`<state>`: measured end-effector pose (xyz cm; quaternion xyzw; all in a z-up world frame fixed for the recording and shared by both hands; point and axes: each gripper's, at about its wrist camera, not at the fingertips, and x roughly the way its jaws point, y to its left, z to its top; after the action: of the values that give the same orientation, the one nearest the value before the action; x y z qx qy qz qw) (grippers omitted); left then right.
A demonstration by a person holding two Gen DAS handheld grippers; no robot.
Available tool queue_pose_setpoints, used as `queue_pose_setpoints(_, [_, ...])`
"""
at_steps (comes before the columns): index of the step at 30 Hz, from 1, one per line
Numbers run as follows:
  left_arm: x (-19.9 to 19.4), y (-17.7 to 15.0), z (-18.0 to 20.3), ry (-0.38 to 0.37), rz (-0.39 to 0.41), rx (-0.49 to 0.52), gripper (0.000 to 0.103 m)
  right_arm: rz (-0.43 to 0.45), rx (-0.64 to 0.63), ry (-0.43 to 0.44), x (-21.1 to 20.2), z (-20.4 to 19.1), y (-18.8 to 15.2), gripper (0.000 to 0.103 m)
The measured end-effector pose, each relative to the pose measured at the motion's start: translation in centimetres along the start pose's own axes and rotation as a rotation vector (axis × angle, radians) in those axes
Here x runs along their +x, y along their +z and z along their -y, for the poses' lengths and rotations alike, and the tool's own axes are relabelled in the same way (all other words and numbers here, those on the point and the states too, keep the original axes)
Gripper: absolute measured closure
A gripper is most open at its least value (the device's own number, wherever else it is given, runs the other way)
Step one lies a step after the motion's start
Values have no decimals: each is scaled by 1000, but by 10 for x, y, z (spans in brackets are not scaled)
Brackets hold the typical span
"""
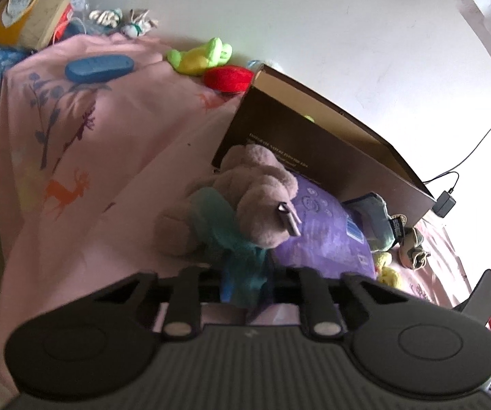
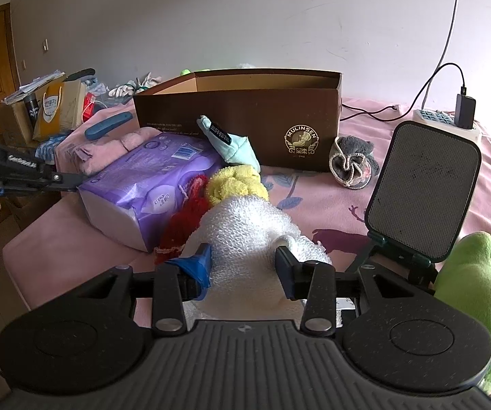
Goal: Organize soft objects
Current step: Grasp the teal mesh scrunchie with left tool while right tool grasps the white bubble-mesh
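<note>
On a pink bedspread [image 2: 331, 201], the right gripper [image 2: 243, 263] jaws clamp a white towel [image 2: 245, 229], the left gripper [image 1: 243, 285] jaws pinch shut on a teddy bear's teal scarf [image 1: 225, 229], beside purple tissues [image 2: 150, 177], before a brown box [image 2: 245, 116] and white wall [image 2: 245, 17].

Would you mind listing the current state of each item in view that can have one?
Brown shoebox: open, lid off.
Purple tissue pack: sealed, lying flat on the bedspread.
White towel: clamped in the right gripper.
Teal cloth: pinched in the closed left gripper.
Plush bear: resting against the shoebox.
Charger: plugged into the power strip.
</note>
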<state>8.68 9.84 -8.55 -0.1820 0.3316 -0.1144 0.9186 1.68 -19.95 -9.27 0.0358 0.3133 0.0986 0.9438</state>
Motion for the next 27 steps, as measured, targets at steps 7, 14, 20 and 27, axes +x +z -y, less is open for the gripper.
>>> queue_pose_setpoints(7, [-18,-11,8,24,14,83,103,0,-4,0,0,-1,-1,77])
queue_pose_setpoints(14, [-25,-21,7,41,-1,124,103,-2,-13,-4,0,-3,-2,77])
queue_pose_setpoints(20, [-12,-22,2,64,19,80,60,-2,-17,-5,1,-4,-2,76])
queue_pose_setpoints(27, [8,-13,-6,50,-8,41,55,3,-32,-14,2,-7,-3,76])
